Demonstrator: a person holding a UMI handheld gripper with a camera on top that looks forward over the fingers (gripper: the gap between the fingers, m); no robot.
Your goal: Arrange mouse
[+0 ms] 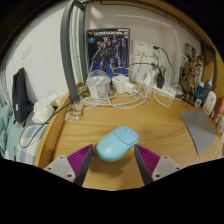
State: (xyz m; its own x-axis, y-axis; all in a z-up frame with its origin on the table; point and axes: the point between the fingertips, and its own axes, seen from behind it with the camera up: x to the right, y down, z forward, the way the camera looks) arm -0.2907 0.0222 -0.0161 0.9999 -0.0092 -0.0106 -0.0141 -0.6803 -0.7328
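Observation:
A light blue mouse (117, 142) lies on the wooden desk (160, 120), just ahead of my fingers and partly between their tips, angled toward the far right. My gripper (114, 156) is open. The left pad (82, 158) and the right pad (146, 156) stand apart, with a gap on each side of the mouse. The mouse rests on the desk on its own.
A poster box (107, 50) stands against the back wall with white chargers and cables (125, 85) in front. A glass (75, 110) sits at the left. A grey mat (198, 128) lies at the right. A black object (20, 92) leans at the far left.

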